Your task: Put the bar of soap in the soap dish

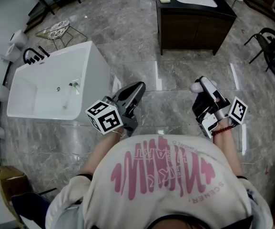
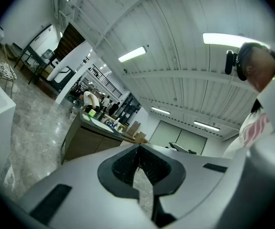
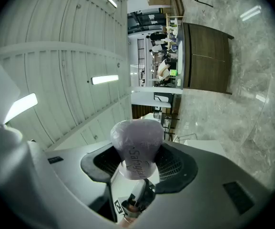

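Grey marble floor [image 1: 175,80], white tub [image 1: 56,87] at left, dark vanity [image 1: 194,27] ahead. The right gripper [image 3: 138,163] pinches the soap bar [image 3: 136,142]. The left gripper [image 2: 138,166] has its jaws pressed together.

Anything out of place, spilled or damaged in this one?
Nothing spilled or broken. One oddity: the bar of soap clamped in the right gripper seems wrapped in crinkled clear film. The left gripper is shut and empty.

Glossy marble floor [image 1: 142,27], dark wood cabinet [image 1: 194,30], smooth white bathtub [image 1: 46,87], film-wrapped soap [image 3: 136,143].
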Demonstrator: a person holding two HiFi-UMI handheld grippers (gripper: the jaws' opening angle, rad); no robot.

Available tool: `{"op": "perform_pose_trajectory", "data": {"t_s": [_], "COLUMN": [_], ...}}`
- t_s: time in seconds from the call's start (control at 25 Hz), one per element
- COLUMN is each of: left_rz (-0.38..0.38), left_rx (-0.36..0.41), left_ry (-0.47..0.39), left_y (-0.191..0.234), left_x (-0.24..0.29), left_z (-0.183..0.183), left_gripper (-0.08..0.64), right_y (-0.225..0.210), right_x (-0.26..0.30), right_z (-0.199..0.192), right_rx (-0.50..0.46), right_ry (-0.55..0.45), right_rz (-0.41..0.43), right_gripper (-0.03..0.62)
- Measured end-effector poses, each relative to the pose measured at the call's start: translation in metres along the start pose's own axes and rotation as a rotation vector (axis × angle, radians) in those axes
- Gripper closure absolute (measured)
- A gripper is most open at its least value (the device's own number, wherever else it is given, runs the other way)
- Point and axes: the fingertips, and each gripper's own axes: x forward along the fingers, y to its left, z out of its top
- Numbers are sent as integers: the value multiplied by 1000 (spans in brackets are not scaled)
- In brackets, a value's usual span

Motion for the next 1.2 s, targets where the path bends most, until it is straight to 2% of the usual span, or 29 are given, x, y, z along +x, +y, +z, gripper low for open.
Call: {"op": "perform_pose_trajectory", "data": {"t_s": [0.6,1.0,1.2], "left_rz": [5,-17,8], "left_rx": [-19,10,18], "left_ry": [7,8,-6], "left_y": [13,35,50], "left_x": [-16,-35,-34], "left_z": [1,16,16], "left_gripper": [552,552,552], "right_y": [-5,-9,-23], "right_x": [16,47,54], "right_z": [-13,-28,-27], "right_rx": [24,-5,-19], "right_ry": [5,-6,-14], "right_rz": [20,52,9], "right_gripper": [382,382,382]}}
